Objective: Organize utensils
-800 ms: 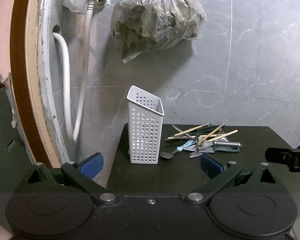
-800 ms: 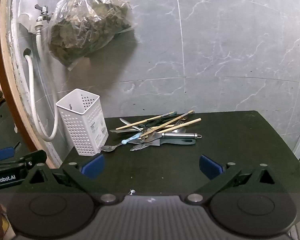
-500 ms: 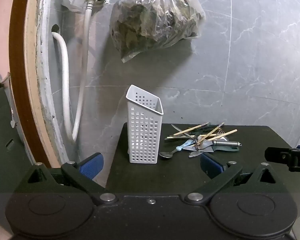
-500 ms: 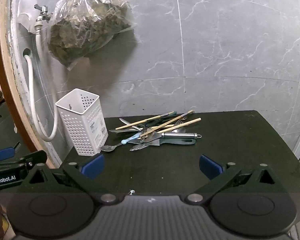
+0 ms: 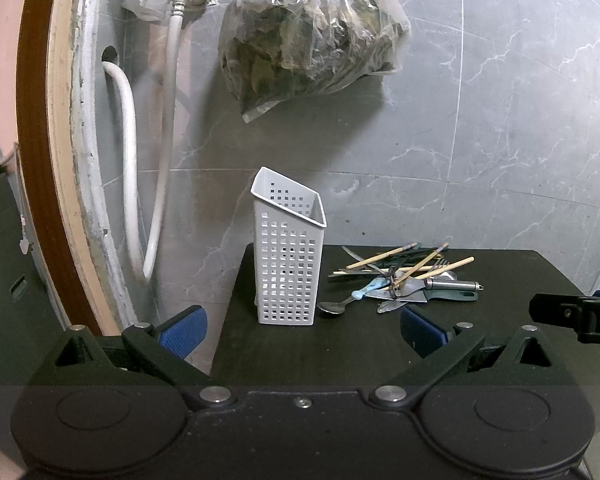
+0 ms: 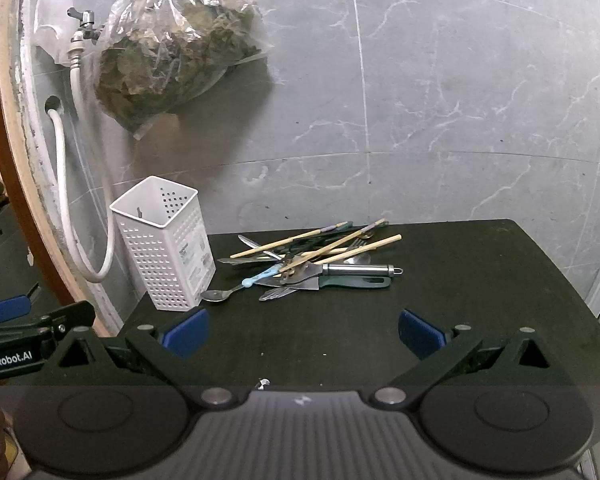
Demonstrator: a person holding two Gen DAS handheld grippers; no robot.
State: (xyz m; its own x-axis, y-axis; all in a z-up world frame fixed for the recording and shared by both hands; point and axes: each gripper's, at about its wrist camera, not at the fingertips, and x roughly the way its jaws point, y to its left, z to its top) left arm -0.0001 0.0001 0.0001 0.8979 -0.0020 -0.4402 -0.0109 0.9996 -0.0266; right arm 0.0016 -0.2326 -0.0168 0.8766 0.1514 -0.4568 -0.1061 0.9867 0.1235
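Note:
A white perforated utensil holder stands upright and empty at the back left corner of the black table. To its right lies a heap of utensils: wooden chopsticks, forks, a blue-handled spoon, a green-handled knife and a steel handle. My left gripper is open with nothing between its blue pads, short of the holder. My right gripper is open too, back from the heap. Each gripper shows at the edge of the other's view.
A clear bag of dark leaves hangs on the grey marble wall above the table. White hoses run down from a tap at the left, beside a wooden door frame. A dark cabinet stands at far left.
The left wrist view has shifted slightly; the holder sits a touch further left in it. The right view is unchanged. Both grippers stay open.

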